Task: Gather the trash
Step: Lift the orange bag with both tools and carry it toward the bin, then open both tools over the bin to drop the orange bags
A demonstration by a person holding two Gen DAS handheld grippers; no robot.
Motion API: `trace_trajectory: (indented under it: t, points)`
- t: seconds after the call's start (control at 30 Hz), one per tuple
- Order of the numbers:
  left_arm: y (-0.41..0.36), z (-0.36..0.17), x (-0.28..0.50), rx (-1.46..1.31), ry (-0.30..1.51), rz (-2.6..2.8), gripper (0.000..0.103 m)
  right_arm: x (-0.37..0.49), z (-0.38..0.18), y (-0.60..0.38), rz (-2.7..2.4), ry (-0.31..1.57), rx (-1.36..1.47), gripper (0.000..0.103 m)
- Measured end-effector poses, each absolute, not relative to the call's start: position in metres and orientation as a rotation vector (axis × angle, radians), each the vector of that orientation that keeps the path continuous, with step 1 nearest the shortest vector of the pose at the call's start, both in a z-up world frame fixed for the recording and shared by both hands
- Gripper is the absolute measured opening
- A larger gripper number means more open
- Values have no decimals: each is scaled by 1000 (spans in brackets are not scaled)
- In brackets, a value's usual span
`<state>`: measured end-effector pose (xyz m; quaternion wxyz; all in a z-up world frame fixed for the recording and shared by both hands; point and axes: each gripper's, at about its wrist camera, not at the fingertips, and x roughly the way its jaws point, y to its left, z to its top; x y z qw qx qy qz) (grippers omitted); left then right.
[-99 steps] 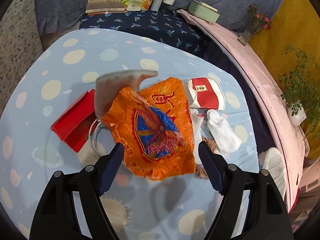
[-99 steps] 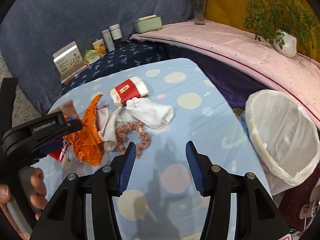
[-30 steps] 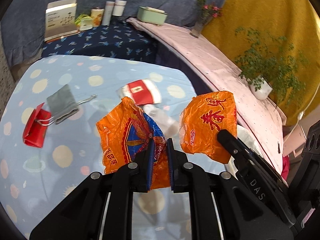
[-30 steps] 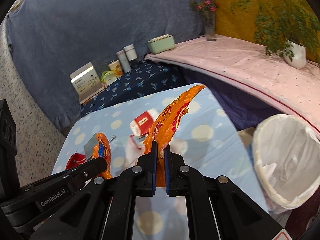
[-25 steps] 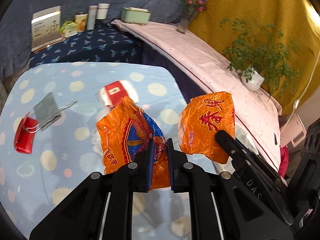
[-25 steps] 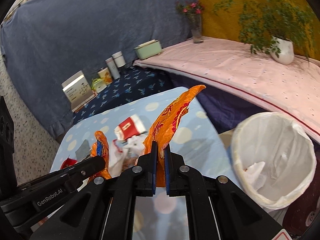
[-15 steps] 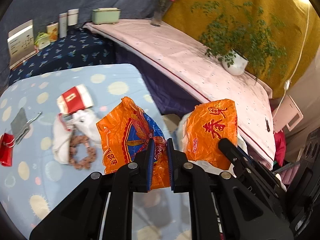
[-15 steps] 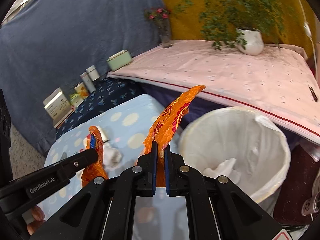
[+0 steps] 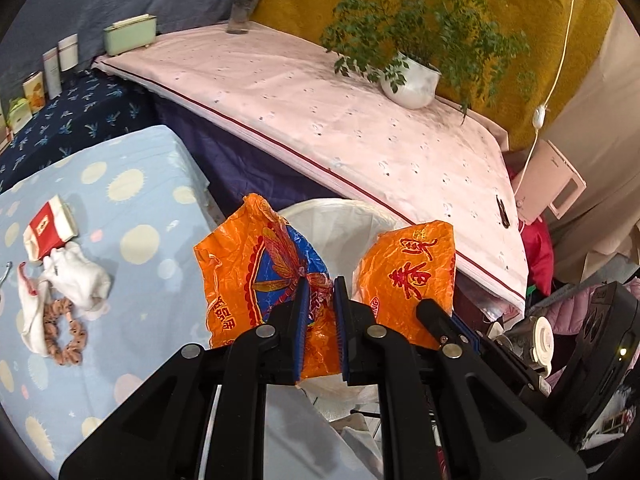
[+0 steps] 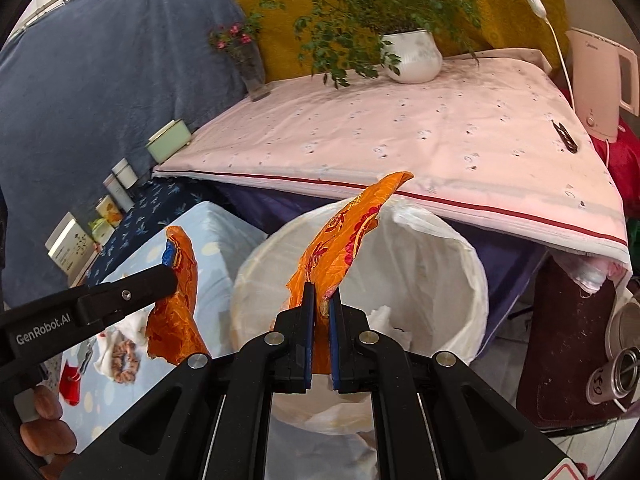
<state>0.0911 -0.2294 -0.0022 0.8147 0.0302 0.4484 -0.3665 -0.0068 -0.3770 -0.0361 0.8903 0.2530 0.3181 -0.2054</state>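
The left gripper (image 9: 320, 300) has its jaws pressed onto the lower middle of an orange wrapper with a blue dragonfly print (image 9: 256, 276), which stands up crumpled above the blue pads. The right gripper (image 10: 321, 314) likewise has its jaws pinched on a second orange wrapper with red lettering (image 10: 344, 236), whose upper end curls up to a point. Both wrappers hang in the air over the white-lined trash bin (image 10: 448, 292): in the right wrist view the lettered wrapper sits directly above the bin's open mouth, while the dragonfly wrapper hangs just to the left of the bin's rim, over the edge of the counter with the pale blue dotted cloth (image 9: 132, 184). In the left wrist view the bin (image 9: 340, 220) shows between and behind the two wrappers, and the lettered wrapper (image 9: 412, 276) is held to the right of the dragonfly one, apart from it. Crumpled white paper (image 10: 384, 316) lies inside the bin. Left of the bin, on the counter, lie a red and white pack (image 9: 48, 232), white socks (image 9: 76, 280) and a pinkish scrunchie (image 9: 66, 332) close together. Behind the bin runs a pink-covered surface (image 10: 420, 136) carrying a white pot with a green plant (image 10: 412, 56) and a glass vase of flowers (image 10: 252, 68).
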Motion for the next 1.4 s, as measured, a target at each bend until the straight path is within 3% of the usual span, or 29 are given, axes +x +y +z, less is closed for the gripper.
trace_trajectory:
  t: [0.23, 0.33, 0.37, 0.43, 0.47, 1.27, 1.4]
  points:
    - [-256, -13, 90, 81, 983, -804, 13, -10, -49, -392, -446, 673, 544, 7]
    - [-261, -18, 93, 71, 997, -800, 16, -8, -52, -393, -454, 680, 541, 13]
    - [-261, -20, 94, 71, 997, -791, 19, -8, -53, -394, -462, 680, 538, 14]
    - [-261, -22, 96, 72, 1009, -777, 40, -7, -54, -394, -465, 684, 532, 18]
    - [-259, -24, 97, 64, 1012, -768, 43, -7, -55, -394, -469, 685, 529, 21]
    - [-168, -28, 113, 24, 979, -594, 44, 10, -35, -342, -407, 682, 466, 36]
    - [-137, -27, 118, 0, 969, -541, 50, 18, -30, -319, -372, 690, 440, 36]
